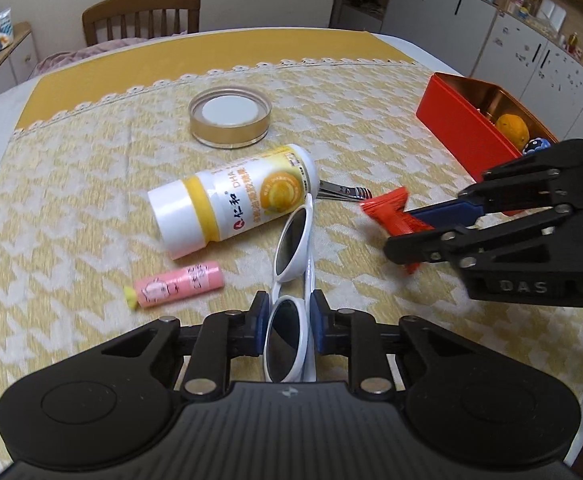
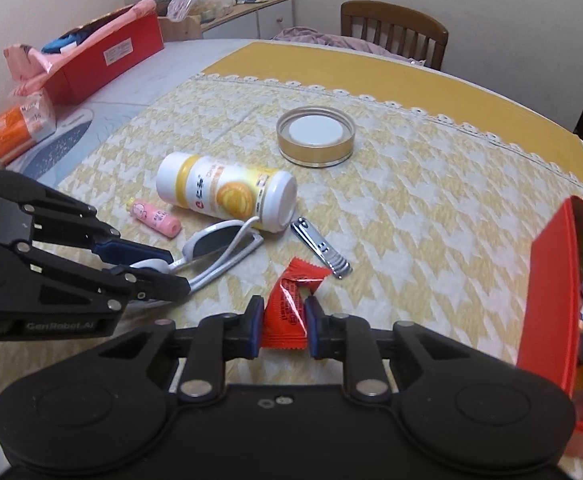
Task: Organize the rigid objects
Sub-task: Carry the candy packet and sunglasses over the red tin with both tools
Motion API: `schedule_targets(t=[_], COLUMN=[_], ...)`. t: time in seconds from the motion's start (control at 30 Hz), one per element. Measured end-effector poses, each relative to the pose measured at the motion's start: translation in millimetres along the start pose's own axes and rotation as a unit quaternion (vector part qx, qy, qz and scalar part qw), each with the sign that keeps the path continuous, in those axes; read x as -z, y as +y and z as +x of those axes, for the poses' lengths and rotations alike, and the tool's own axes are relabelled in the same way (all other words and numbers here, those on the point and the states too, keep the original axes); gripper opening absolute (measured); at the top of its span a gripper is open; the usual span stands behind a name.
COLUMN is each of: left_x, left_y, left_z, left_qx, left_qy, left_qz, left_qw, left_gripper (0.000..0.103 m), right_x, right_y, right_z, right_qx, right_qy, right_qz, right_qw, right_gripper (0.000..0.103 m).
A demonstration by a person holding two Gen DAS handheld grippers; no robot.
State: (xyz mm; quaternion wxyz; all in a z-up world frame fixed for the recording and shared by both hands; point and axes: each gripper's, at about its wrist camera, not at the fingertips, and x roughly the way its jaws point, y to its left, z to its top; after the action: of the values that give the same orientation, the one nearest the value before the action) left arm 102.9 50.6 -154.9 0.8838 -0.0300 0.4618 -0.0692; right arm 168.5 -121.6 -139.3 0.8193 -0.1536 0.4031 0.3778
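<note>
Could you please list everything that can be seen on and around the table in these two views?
sunglasses: one, white frame, dark lenses, held in the left tool
snack packet: one, red, held in the right tool
bottle: one, white and yellow, lying on its side mid-table
lid: one, gold rim, white centre, far side of the cloth
tube: one, pink with yellow end, lying left of the sunglasses
nail clipper: one, silver, beside the bottle's base
tin box: one, red, open, right edge, holding small items
tablecloth: one, yellow and white
chair: one, brown wood, behind the table
left tool: black, blue pads
right tool: black, blue pads
</note>
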Motion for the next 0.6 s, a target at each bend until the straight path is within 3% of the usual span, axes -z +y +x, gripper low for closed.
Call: schedule_targets(t=[0.6], left_x=[-6.1], left_y=[-25.6], left_z=[-38.8], left_qx=[0.035], left_qy=[-0.022], left_qz=[-0.053], left_qw=[0.9977], left_gripper=[0.02], right_x=[23.7], right_y=[-13.5], right_z=[-72.6], right_qx=[-0.001], right_qy=[-0.033], right_qz=[0.055], right_qw=[0.998], right_gripper=[0.02])
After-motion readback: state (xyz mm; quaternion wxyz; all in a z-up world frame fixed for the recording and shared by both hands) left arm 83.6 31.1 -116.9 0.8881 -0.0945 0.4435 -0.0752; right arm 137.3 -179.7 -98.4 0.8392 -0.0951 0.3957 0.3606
